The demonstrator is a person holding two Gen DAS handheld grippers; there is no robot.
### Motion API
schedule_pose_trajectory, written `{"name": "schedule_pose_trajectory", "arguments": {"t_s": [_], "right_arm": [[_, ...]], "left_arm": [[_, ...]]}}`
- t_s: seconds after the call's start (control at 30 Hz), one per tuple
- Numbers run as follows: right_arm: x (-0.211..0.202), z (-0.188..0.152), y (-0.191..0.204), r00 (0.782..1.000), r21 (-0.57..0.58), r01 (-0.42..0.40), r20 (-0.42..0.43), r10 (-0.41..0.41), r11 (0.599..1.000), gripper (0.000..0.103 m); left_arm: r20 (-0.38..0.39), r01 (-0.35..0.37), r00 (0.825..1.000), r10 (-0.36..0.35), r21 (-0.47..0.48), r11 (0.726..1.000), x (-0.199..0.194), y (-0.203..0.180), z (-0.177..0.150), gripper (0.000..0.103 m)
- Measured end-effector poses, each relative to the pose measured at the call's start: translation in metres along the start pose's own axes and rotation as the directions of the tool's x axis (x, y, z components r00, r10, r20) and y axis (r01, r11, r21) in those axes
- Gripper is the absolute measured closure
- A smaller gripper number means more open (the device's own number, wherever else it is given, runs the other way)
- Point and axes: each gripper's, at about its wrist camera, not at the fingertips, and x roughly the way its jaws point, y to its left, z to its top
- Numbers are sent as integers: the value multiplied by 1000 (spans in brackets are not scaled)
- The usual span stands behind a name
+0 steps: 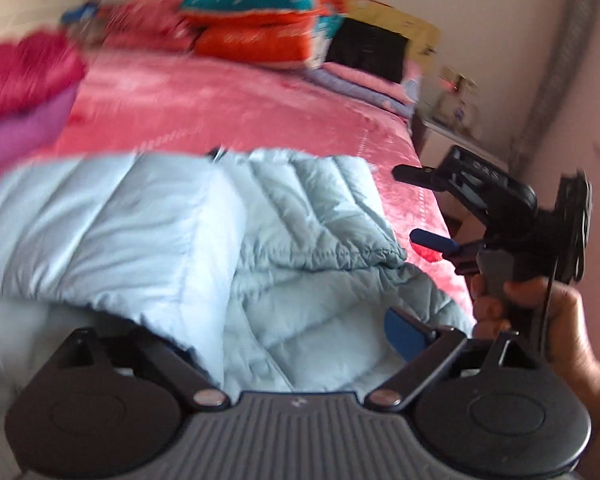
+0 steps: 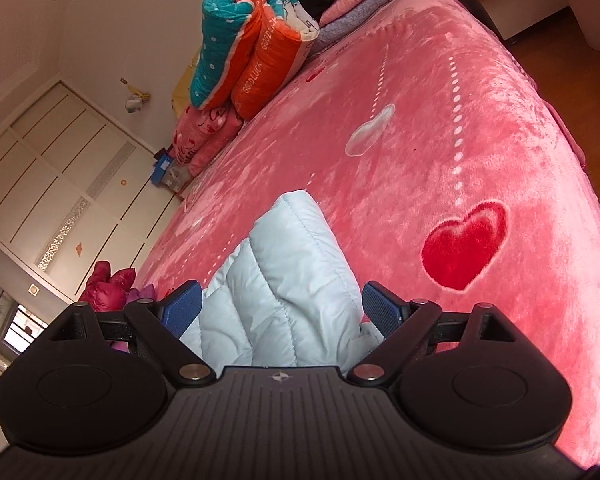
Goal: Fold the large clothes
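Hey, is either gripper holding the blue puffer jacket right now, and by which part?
Neither. The left gripper is open over the jacket, gripping nothing. The right gripper is open too, the jacket's folded edge between its pads unpinched.

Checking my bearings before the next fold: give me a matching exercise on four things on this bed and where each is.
Things:
1. light blue puffer jacket
2. red heart
3. orange and teal quilt
4. crimson jacket

Places:
A. printed on the pink bedspread
B. resting on a purple garment
C. lying nearest, right in front of both cameras
D. folded, piled at the bed's far end

Pairs: 1-C, 2-A, 3-D, 4-B
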Motion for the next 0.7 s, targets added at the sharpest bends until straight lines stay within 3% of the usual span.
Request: {"name": "schedule_pose_trajectory", "arguments": {"t_s": [0.1,0.23,0.43,0.53,0.7], "right_arm": [[2,0,5,1000,-30,-6,-4,6,1000,0],[9,-1,11,1000,-60,-16,-19,15,998,0],[15,-2,9,999,-41,-17,-30,16,999,0],[15,-3,9,999,-43,-16,-32,15,999,0],[16,-5,13,999,-76,-18,-40,15,997,0]], "left_arm": [[-41,12,999,-19,-160,987,2,10,-12,8],[-54,17,998,-30,-239,971,-12,12,-24,7],[-71,49,994,-88,-430,902,-35,25,-40,3],[-117,31,988,-100,-488,873,-47,30,-47,2],[-181,0,977,-109,-520,854,-61,33,-51,2]]}}
